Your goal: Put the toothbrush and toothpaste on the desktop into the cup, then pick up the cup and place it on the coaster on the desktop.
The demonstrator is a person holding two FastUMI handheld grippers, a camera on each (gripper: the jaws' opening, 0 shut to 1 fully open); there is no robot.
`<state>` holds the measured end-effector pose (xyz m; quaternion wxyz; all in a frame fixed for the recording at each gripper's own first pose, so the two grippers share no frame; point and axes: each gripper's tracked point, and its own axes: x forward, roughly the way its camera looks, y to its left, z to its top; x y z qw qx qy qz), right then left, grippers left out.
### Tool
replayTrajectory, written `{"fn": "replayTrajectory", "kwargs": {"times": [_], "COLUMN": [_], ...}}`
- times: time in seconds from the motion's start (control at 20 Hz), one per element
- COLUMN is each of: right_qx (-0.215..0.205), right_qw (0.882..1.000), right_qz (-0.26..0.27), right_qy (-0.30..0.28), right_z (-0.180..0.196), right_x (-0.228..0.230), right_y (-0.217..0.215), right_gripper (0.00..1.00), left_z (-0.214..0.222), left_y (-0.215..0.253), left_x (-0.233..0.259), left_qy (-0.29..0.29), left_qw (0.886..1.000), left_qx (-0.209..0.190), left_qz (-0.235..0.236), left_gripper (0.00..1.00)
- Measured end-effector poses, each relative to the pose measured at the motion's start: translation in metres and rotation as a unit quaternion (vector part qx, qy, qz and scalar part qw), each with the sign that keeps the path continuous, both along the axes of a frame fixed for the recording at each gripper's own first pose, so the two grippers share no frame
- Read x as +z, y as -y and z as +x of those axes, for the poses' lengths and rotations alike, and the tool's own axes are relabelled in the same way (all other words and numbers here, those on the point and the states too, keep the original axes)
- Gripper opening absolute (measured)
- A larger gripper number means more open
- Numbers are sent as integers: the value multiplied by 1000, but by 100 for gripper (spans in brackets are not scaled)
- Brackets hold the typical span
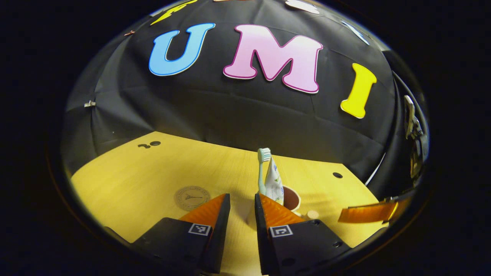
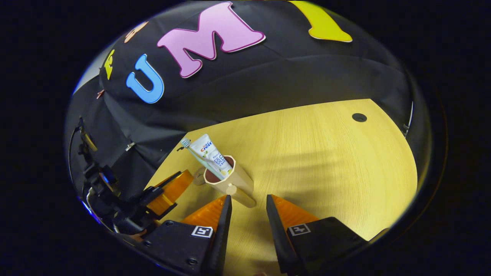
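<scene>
cup holds toothbrush, toothpaste | left gripper view: coaster

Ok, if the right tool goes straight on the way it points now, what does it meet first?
Probably the cup, which holds the toothbrush and toothpaste. It stands just ahead of the open right tool, slightly left of centre, so depth is uncertain.

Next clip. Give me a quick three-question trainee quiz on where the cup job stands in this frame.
1. True or false: the toothbrush and toothpaste already stand in the cup.
2. Is the cup on the coaster? A) yes B) no, it stands on the desktop apart from it.
3. How do the right gripper jaws stand?

Key: 1 true. 2 B. 3 Open, holding nothing, just short of the cup.
</scene>
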<state>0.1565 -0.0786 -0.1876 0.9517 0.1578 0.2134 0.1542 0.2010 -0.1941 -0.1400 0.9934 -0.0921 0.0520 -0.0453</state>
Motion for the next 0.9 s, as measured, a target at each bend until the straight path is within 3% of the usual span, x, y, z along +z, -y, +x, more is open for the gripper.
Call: {"fn": "replayTrajectory", "kwargs": {"times": [0.05,0.1,0.15,0.2,0.25,0.45,0.5,0.55,0.9], "right_qx": [4,10,16,23,32,63,71,81,112], "right_qw": [1000,1000,999,999,998,990,988,985,964], "right_qz": [-12,-23,-34,-45,-58,-120,-132,-147,-224], "right_qy": [-2,-2,-2,-3,-8,-28,-32,-39,-84], "right_z": [2,4,6,8,9,14,16,17,32], "right_x": [1,5,7,8,7,-4,-6,-10,-33], "right_y": [0,-1,-2,-4,-6,-17,-20,-23,-40], "right_gripper": [56,46,47,57,59,61,51,61,62], "left_z": [-10,-21,-31,-42,-52,-86,-94,-101,-125], "left_y": [-7,-15,-23,-28,-33,-50,-55,-59,-83], "left_x": [-1,-1,-1,-2,-5,-11,-10,-11,-23], "left_qy": [-2,-3,-4,-9,-16,-50,-54,-58,-81], "left_qw": [1000,1000,999,999,998,998,997,997,996], "left_qx": [0,1,2,1,-2,-3,-1,1,18], "left_qz": [16,31,43,51,56,50,48,47,34], "left_gripper": [42,42,42,42,42,42,42,42,41]}}
